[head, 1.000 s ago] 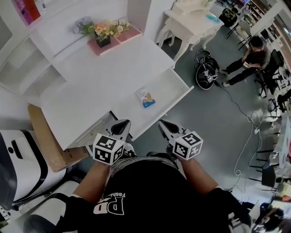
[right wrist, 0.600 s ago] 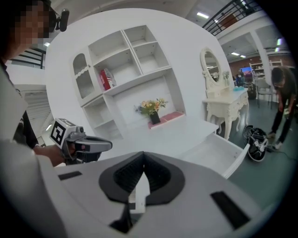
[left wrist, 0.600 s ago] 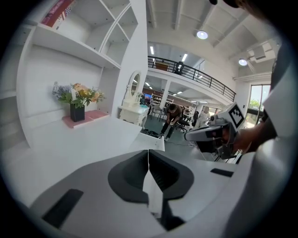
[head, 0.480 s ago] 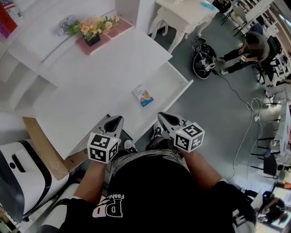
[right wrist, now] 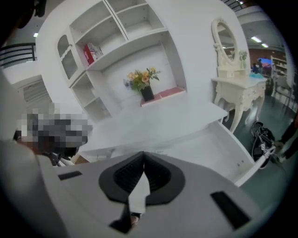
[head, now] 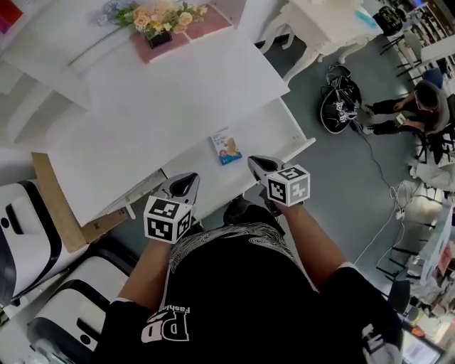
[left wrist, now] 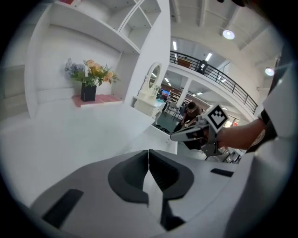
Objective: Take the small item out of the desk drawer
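The small item [head: 226, 147], a blue and orange packet, lies flat in the open white desk drawer [head: 274, 128]. My right gripper [head: 254, 161] is shut and empty, hanging over the drawer's near edge just right of the packet. My left gripper [head: 190, 178] is also shut and empty, over the drawer's near left part, a little short of the packet. In the left gripper view the left gripper [left wrist: 148, 151] has its jaws pressed together, with the right gripper [left wrist: 179, 136] ahead to the right. In the right gripper view the right gripper [right wrist: 143, 154] is shut above the drawer [right wrist: 219, 146]; the packet is hidden there.
A flower pot [head: 160, 25] on a pink mat stands at the back of the desk top [head: 178, 92]. A cardboard sheet [head: 53, 202] and a white seat [head: 21, 231] are at the left. A black bag [head: 341, 106], a seated person [head: 419, 106] and a white vanity [head: 323, 21] are at the right.
Both grippers have come forward and down toward the drawer. The right one has come closer to the packet than the left. Both stay shut.
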Available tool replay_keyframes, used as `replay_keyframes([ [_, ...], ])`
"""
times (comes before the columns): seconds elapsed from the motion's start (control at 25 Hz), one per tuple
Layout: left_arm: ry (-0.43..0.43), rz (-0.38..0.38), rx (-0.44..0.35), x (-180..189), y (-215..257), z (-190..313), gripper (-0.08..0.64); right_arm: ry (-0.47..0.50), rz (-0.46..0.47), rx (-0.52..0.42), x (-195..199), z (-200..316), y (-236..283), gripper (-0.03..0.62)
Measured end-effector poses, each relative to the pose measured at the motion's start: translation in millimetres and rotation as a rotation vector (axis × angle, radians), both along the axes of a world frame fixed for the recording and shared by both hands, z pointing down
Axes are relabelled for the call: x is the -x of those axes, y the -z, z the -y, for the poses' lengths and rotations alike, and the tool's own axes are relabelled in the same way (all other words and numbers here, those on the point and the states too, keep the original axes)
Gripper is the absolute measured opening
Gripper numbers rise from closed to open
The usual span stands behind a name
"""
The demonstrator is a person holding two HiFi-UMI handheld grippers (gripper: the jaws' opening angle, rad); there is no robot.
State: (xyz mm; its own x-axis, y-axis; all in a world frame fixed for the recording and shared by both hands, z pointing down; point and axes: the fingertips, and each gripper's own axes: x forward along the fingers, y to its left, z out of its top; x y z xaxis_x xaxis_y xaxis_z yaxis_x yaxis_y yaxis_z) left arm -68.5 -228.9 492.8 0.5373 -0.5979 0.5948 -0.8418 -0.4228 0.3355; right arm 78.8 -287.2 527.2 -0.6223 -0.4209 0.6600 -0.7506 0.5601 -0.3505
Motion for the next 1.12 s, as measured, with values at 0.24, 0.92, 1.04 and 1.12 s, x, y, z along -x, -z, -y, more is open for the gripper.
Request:
replay_keyframes([
  [0.24, 0.087, 0.021, 0.124, -31, -63, 36, 0.017, 0.063, -0.085, 0.105, -10, 56, -75, 0.014],
  [0.92, 0.454, -0.107, 0.4, -63, -229, 76, 0.058, 0.245, -0.09, 0.355, 5, 83, -201, 0.048],
  [1.04, 0.489, -0.106, 0.431, -61, -243, 80, 0.124, 0.251, -0.071, 0.366, 7, 83, -207, 0.064],
  [1.12, 0.498, -0.101, 0.437, -62, -249, 82, 0.148, 0.262, -0.06, 0.37, 10, 82, -210, 0.085],
])
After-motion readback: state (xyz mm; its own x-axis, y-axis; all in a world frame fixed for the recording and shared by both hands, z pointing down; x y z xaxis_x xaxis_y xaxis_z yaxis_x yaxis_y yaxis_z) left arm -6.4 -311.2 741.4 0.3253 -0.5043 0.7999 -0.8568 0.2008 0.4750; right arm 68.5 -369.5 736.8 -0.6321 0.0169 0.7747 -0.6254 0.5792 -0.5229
